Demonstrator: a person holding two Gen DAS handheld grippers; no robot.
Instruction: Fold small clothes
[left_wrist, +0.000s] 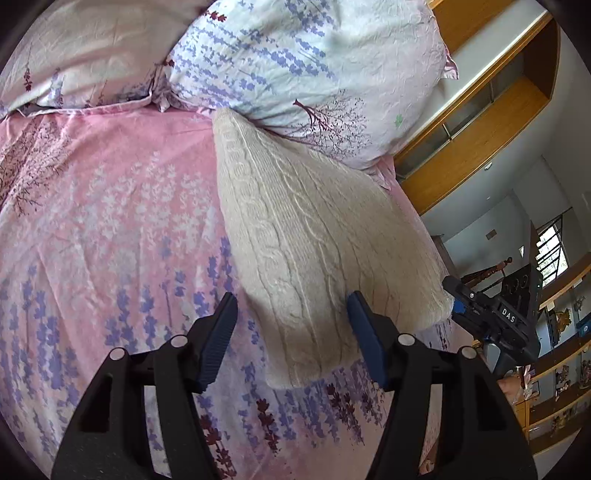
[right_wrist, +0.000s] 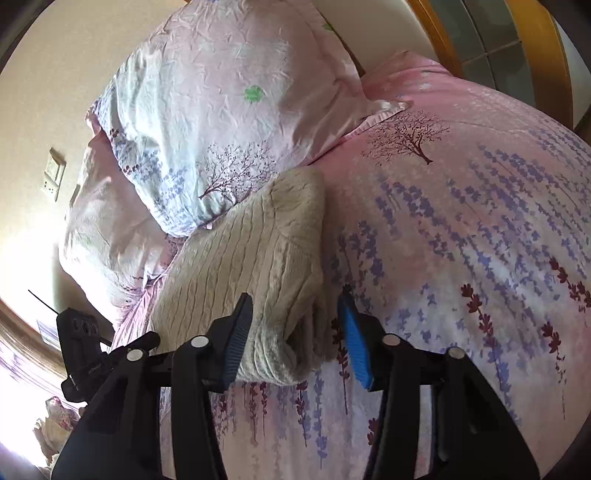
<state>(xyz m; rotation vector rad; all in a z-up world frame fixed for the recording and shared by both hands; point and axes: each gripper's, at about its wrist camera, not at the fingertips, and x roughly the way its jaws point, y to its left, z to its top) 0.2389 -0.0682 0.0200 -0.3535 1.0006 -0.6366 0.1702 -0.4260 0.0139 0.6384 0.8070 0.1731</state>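
A cream cable-knit sweater (left_wrist: 306, 236) lies folded on the pink floral bed sheet (left_wrist: 110, 221), its far end against a pillow. My left gripper (left_wrist: 291, 314) is open, its blue pads on either side of the sweater's near edge, not closed on it. In the right wrist view the same sweater (right_wrist: 251, 251) shows as a thick folded bundle. My right gripper (right_wrist: 295, 314) is open around its near right corner. The right gripper also shows in the left wrist view (left_wrist: 495, 314) at the sweater's right end.
Two floral pillows (left_wrist: 303, 70) (left_wrist: 81, 55) lie at the head of the bed. A wooden headboard and shelf unit (left_wrist: 480, 122) stand to the right, with shelves of small items beyond. A wall switch (right_wrist: 55, 173) is on the left wall.
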